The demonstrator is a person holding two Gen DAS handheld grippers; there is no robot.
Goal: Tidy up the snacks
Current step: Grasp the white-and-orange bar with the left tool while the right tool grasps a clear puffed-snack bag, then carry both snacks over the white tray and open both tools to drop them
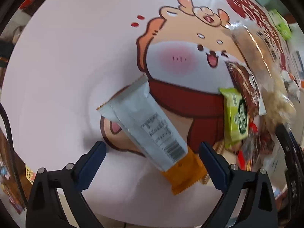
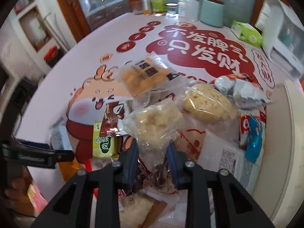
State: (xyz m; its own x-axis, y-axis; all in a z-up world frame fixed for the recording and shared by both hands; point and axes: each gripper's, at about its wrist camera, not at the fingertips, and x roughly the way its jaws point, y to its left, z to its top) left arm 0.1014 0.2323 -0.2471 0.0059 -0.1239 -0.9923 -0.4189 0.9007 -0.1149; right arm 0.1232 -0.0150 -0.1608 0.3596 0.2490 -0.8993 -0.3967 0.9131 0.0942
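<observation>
While the right gripper (image 2: 153,153) pinched a clear snack bag (image 2: 154,125), the left gripper (image 1: 152,152) hung open over a silver bar (image 1: 146,121); it should close next.

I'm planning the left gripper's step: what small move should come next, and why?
Probably lower the left gripper a little and close it: its jaws stand wide open astride the silver-and-orange snack bar, which lies flat on the table, apart from the pile.

Wood-framed glass door (image 2: 106,1) behind table (image 2: 79,57)
</observation>
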